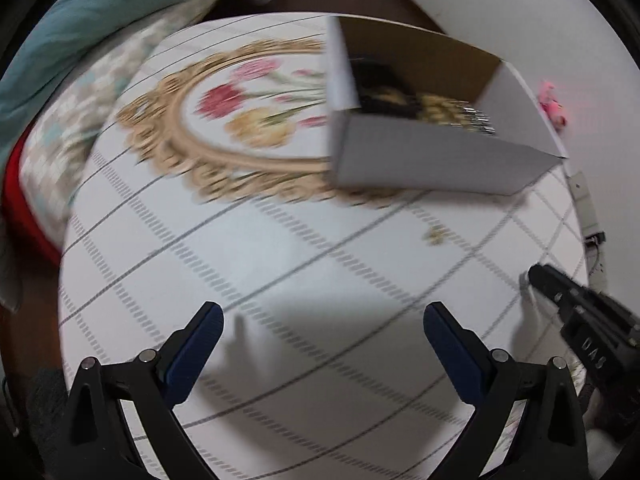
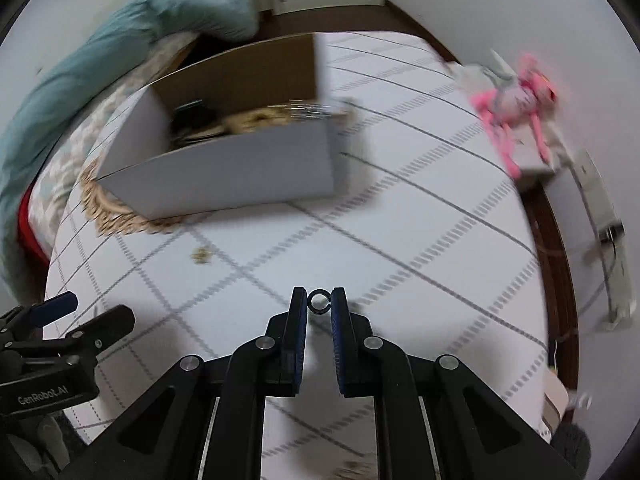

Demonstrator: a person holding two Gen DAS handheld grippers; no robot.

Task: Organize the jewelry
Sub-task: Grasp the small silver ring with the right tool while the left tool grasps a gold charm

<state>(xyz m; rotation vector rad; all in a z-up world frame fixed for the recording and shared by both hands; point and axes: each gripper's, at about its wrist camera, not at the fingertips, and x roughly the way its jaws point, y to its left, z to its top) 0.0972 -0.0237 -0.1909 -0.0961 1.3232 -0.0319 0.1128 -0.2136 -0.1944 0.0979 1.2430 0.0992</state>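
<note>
My right gripper (image 2: 319,300) is shut on a small dark ring (image 2: 319,302), held at its fingertips above the white patterned tablecloth (image 2: 400,240). My left gripper (image 1: 322,316) is open and empty, low over the cloth; it also shows in the right wrist view (image 2: 92,308). An open cardboard box (image 1: 432,156) with white outer walls holds dark and gold jewelry; it also shows in the right wrist view (image 2: 240,176). A small gold piece (image 1: 435,235) lies on the cloth in front of the box, also in the right wrist view (image 2: 201,256). The right gripper shows in the left wrist view (image 1: 536,276).
A pink toy figure (image 2: 516,108) lies at the table's far right on a small box. A teal blanket (image 2: 120,40) and patterned bedding (image 1: 80,120) lie left of the table. The wall (image 2: 560,20) stands close on the right. A floral gold-framed print (image 1: 224,120) marks the cloth.
</note>
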